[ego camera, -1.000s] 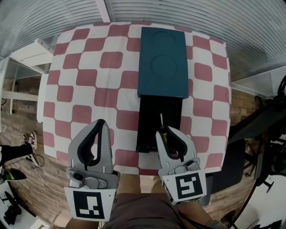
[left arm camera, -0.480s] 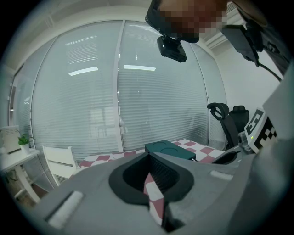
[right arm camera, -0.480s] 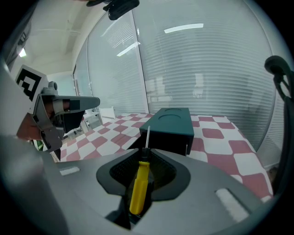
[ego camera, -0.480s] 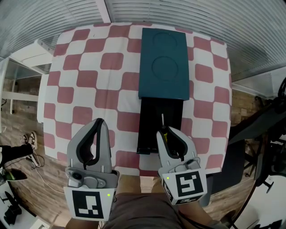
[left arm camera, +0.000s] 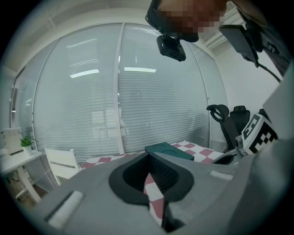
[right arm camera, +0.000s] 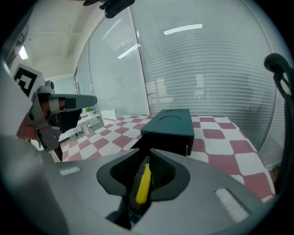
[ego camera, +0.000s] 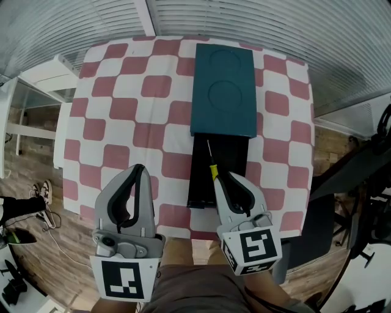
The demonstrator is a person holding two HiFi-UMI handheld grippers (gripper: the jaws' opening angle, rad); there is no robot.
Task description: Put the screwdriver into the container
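Markings: your marker cubes, left (ego camera: 124,280) and right (ego camera: 252,249), carry black-and-white square patterns; that is all the print that can be made out.
Left gripper: your left gripper (ego camera: 138,170) hangs over the near edge of the desk. Its jaws are closed together with nothing between them, and its own view shows only a sliver of checked cloth through the slit.
Right gripper: your right gripper (ego camera: 220,178) is just to the right of the left one, its jaws clamped on the screwdriver's yellow handle.
Screwdriver: the screwdriver (ego camera: 213,170) points away from you. Its thin metal shaft reaches out over the open black part of the container. Whether the tip touches anything cannot be told.
Container: the container (ego camera: 197,183) is a long black tray, open at your end and lying lengthwise away from you.
Lid: a dark teal lid (ego camera: 223,92) with two round recesses covers the far part of the container.
Desk: the desk (ego camera: 122,110) is spread with a red-and-white checked cloth.
Floor: wooden boards (ego camera: 67,244) show around the desk, with a pair of shoes (ego camera: 41,191) at your left.
Room: a white side table (ego camera: 36,76) stands at the far left and a black office chair (ego camera: 372,202) at the right. White blinds (ego camera: 256,18) hang beyond the desk.
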